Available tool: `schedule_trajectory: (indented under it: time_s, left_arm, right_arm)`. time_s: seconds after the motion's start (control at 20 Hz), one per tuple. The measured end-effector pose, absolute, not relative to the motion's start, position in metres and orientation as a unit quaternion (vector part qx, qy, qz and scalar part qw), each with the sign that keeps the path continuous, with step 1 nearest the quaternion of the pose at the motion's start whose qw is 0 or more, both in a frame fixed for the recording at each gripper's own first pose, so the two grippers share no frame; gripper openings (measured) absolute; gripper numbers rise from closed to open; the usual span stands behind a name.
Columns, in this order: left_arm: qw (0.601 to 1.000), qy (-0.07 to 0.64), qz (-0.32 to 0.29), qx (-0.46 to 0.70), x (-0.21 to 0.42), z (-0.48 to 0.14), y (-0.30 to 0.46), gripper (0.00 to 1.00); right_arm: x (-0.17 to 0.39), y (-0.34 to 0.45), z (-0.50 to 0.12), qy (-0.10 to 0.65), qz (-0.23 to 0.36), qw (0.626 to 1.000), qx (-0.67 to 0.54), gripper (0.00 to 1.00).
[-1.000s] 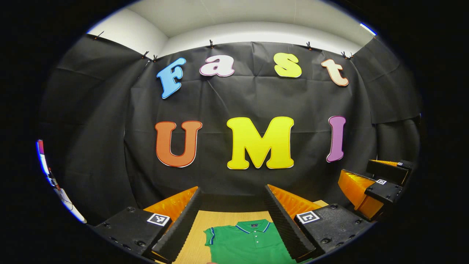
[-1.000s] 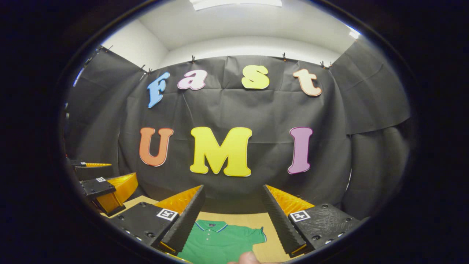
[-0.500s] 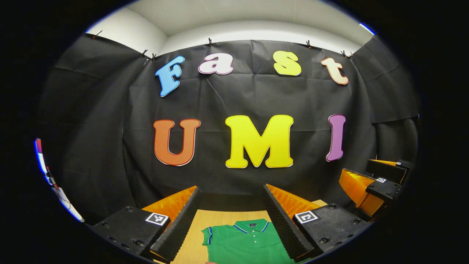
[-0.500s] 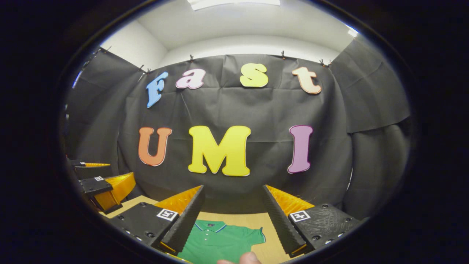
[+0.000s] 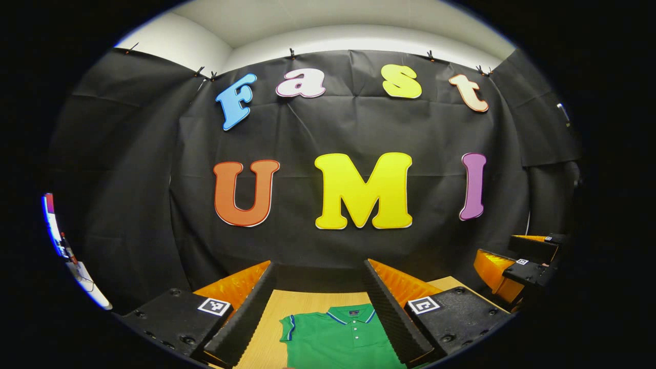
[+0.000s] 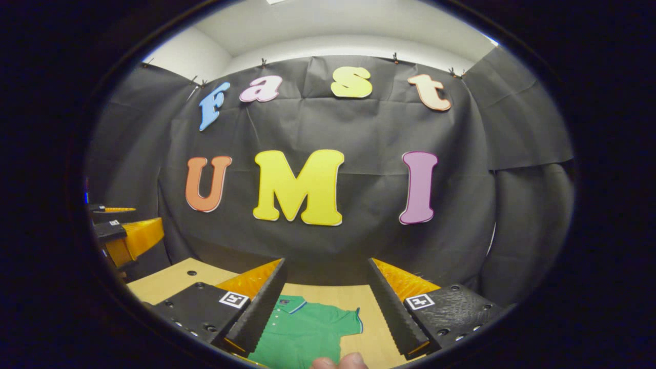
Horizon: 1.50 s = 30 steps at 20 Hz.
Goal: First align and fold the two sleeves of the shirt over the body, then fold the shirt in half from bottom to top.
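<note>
In the right gripper view, a fingertip (image 6: 339, 362) of the holding hand pokes in at the very bottom edge. Just beyond it the right claw (image 6: 326, 287) stands spread, pinching nothing. In the left gripper view the left claw (image 5: 318, 289) is likewise spread and empty. Both are held high and roughly level, aimed more at the booth wall than down at the work.

Below and ahead lies the green polo shirt (image 5: 343, 338), flat on the wooden tabletop (image 5: 318, 300), collar toward the wall, a short sleeve (image 6: 348, 322) spread out to the side; no fold looks begun.

The risk I see is in the descent. Coming down from this height at a shallow angle, a claw could catch only the top layer of a sleeve, or drag the body askew, so the sleeves would not line up. Closing too near the collar would bunch the cloth.

Farther off, the other gripper (image 5: 517, 261) shows at the side.
</note>
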<state>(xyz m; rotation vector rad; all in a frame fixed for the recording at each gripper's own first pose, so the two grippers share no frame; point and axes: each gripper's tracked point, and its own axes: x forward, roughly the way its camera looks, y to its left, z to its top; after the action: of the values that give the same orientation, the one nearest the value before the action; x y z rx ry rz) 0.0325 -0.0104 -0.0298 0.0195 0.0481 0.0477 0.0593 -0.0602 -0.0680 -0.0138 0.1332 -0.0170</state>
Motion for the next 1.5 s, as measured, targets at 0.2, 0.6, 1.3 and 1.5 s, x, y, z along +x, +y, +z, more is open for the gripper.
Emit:
schedule_trajectory:
  time_s: [0.2, 0.6, 1.3, 1.5]
  left_arm:
    - [0.999, 0.023, 0.031, 0.006, 0.046, -0.034, -0.012, 1.0]
    - [0.998, 0.018, 0.049, 0.025, 0.063, -0.031, -0.015, 1.0]
    - [0.993, 0.068, 0.091, 0.03, 0.086, -0.059, -0.024, 1.0]
    - [0.991, 0.08, 0.099, 0.031, 0.087, -0.066, -0.025, 1.0]
  right_arm:
    - [0.093, -0.103, -0.126, 0.118, -0.024, 0.993, -0.005, 0.97]
    - [0.169, -0.152, -0.293, 0.273, -0.008, 0.962, -0.021, 0.96]
    - [0.23, -0.164, -0.466, 0.416, 0.034, 0.908, 0.009, 0.7]
    - [0.231, -0.159, -0.474, 0.427, 0.053, 0.903, 0.023, 0.34]
